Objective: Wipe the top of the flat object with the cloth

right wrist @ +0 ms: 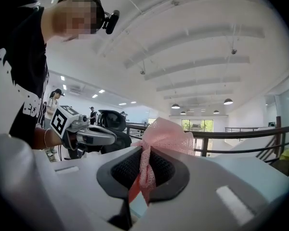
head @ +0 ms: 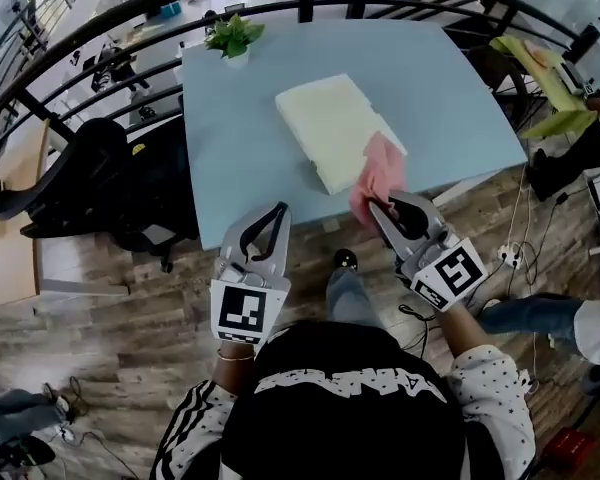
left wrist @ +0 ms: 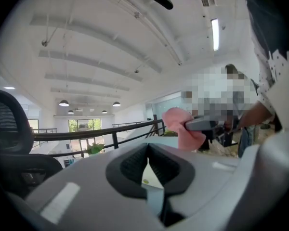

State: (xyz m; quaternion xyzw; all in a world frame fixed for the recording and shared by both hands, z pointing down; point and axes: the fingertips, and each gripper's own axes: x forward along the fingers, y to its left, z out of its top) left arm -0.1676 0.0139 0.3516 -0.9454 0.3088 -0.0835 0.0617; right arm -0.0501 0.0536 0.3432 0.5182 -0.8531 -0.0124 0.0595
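Recommend lowering the pink cloth (head: 377, 171), clamped between the right gripper (head: 377, 210) jaws at the near corner of the cream flat object (head: 330, 123) on the blue table (head: 230, 158), flat onto that top before sweeping, holding the left gripper (head: 279, 211), jaws together and empty, clear.

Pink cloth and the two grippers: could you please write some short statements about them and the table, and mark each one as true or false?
1. The right gripper is shut on the pink cloth. True.
2. The left gripper holds a corner of the cloth. False: its jaws are together with nothing between them.
3. The cream flat object lies on the blue table. True.
4. The potted plant stands on the flat object. False: it stands on the table near the far edge, apart from the flat object.
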